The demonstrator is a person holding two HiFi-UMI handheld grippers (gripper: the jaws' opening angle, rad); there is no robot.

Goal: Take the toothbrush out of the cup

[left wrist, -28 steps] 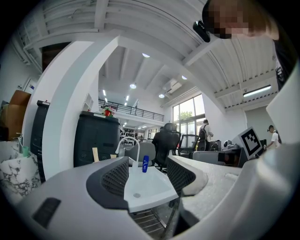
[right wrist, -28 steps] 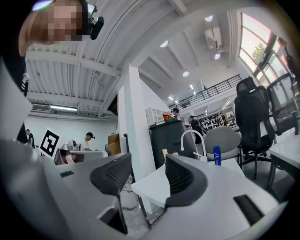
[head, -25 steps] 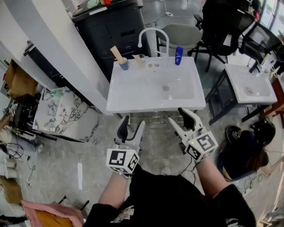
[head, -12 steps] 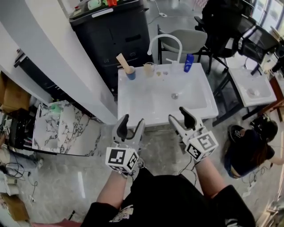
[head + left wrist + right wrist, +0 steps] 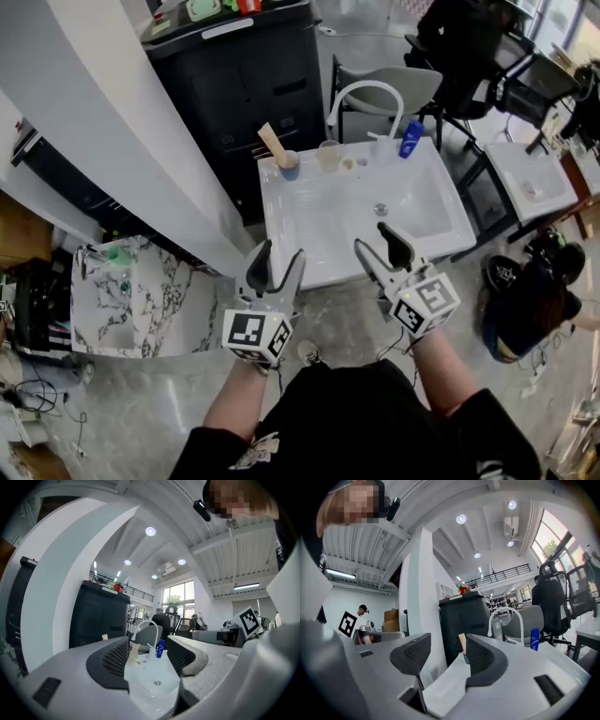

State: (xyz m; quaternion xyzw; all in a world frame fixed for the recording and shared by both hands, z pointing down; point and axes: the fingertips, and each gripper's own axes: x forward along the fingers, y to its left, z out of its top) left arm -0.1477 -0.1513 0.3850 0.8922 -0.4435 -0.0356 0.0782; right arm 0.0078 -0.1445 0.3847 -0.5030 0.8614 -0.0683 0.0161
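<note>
A white sink [image 5: 319, 225] stands ahead of me. On its back rim sits a small blue cup [image 5: 290, 168] with a tan flat-handled toothbrush [image 5: 271, 142] leaning out of it to the left. Beside it is a clear cup [image 5: 329, 155]. My left gripper [image 5: 278, 262] hovers open at the sink's front edge, well short of the cups. My right gripper [image 5: 380, 247] is open over the front of the basin. The left gripper view frames the toothbrush [image 5: 134, 651] between its open jaws. In the right gripper view the toothbrush [image 5: 462, 644] shows just beside the right jaw.
A white arched faucet [image 5: 367, 92] and a blue bottle [image 5: 410, 139] stand at the sink's back. Behind it are a black cabinet [image 5: 246, 66] and a grey chair [image 5: 398, 82]. A white wall panel [image 5: 122, 141] runs along the left. A person [image 5: 525, 300] crouches near a second sink [image 5: 530, 183].
The sink has drawn closer under both grippers as I stepped toward it. Both grippers stay open and empty, in the same pose.
</note>
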